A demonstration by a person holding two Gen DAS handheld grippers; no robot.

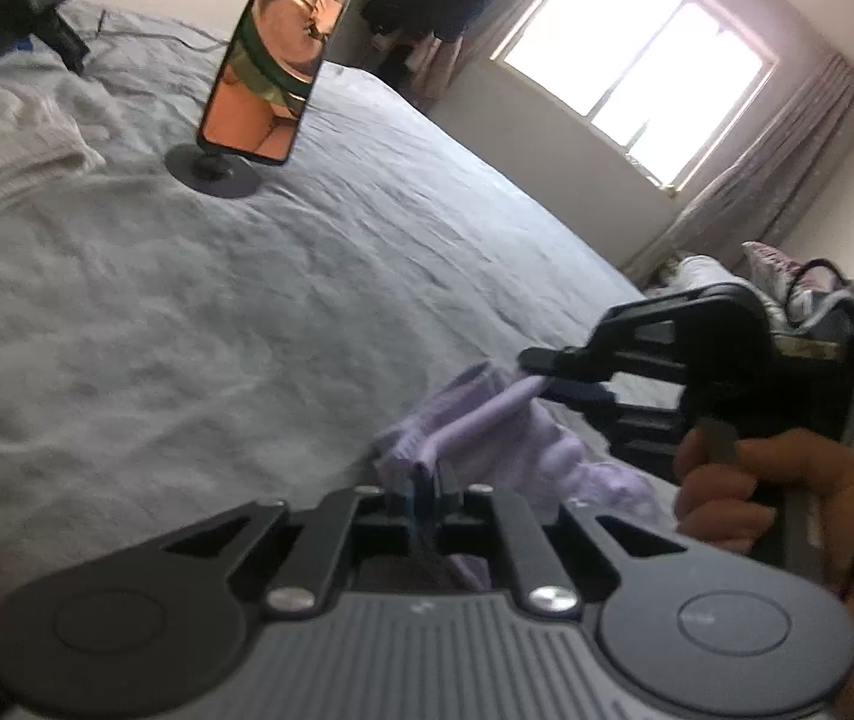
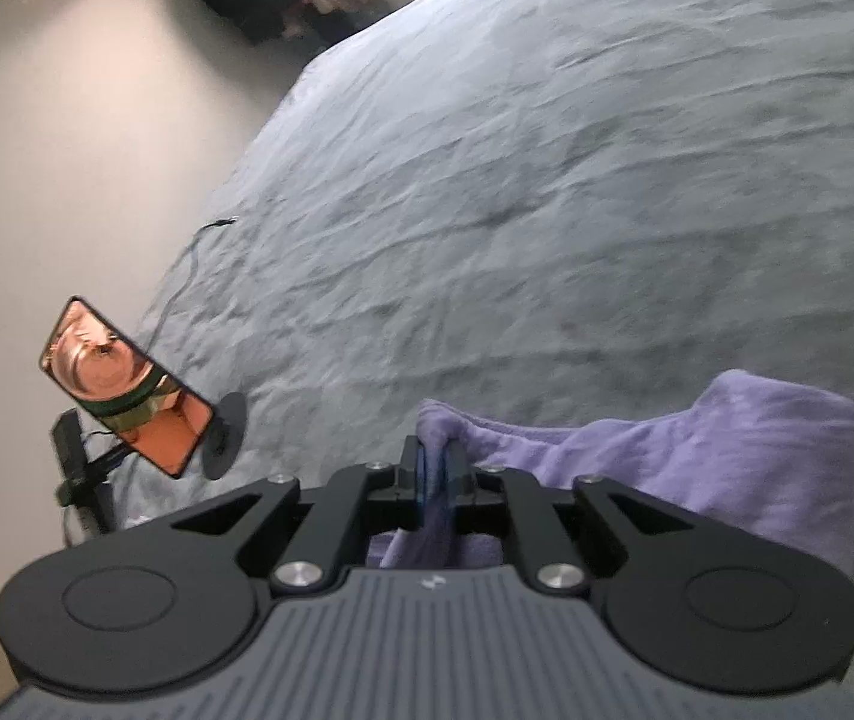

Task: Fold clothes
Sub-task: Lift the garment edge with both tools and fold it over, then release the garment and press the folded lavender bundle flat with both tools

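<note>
Lilac garment (image 2: 727, 468) bunched at lower right over the grey bedspread (image 2: 547, 180), right gripper (image 2: 436, 474) jaws clamped on its edge, left gripper (image 1: 421, 486) jaws pinching another edge at bottom centre, phone on a stand (image 1: 274, 60) upper left, folded white clothes (image 1: 7, 144) at left edge.

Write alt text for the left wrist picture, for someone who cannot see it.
Two hand-held black grippers, the left gripper and the right gripper, each pinch a lilac garment over a grey bedspread. Farther back a phone on a stand and folded pale cloth sit on the bed, with a bright window beyond.
</note>
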